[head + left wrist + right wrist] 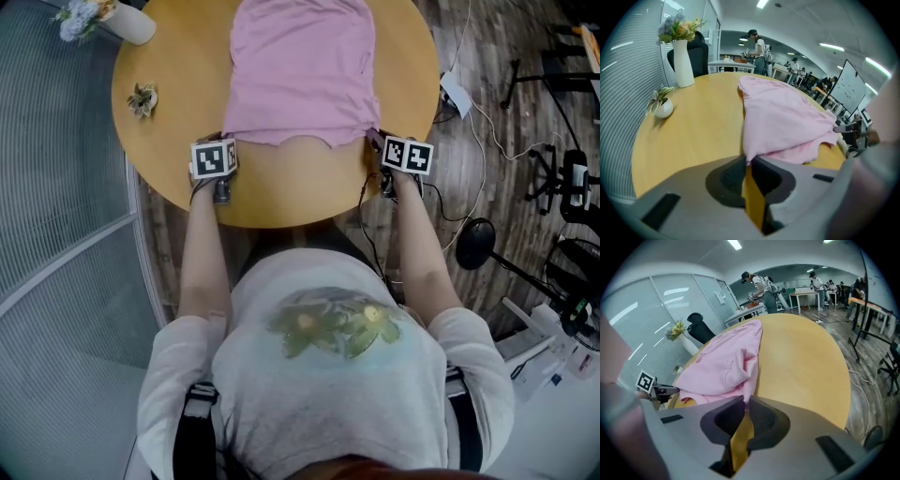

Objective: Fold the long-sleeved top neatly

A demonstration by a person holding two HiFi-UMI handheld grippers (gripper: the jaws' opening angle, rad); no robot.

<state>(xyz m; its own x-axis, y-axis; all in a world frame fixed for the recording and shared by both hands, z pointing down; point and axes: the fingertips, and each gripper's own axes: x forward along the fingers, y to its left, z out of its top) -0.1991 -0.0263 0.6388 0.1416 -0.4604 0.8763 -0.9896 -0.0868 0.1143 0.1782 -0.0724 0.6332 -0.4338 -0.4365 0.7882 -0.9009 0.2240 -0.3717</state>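
Observation:
A pink long-sleeved top [300,75] lies bunched on the round wooden table [183,56], its hem toward me. My left gripper [225,141] is shut on the near left corner of the hem. In the left gripper view the pink top [787,117] runs down into the left gripper [747,161], pinched between the jaw tips. My right gripper [375,141] is shut on the near right corner. The right gripper view shows a fold of the pink top [726,362] nipped by the right gripper [745,404]. Between the two grippers the hem sags loosely.
A white vase of flowers [127,21] and a small potted plant [142,98] stand at the table's left side. The table's front edge is just behind both grippers. On the floor to the right are cables, a white power strip [457,92] and black stands [473,244].

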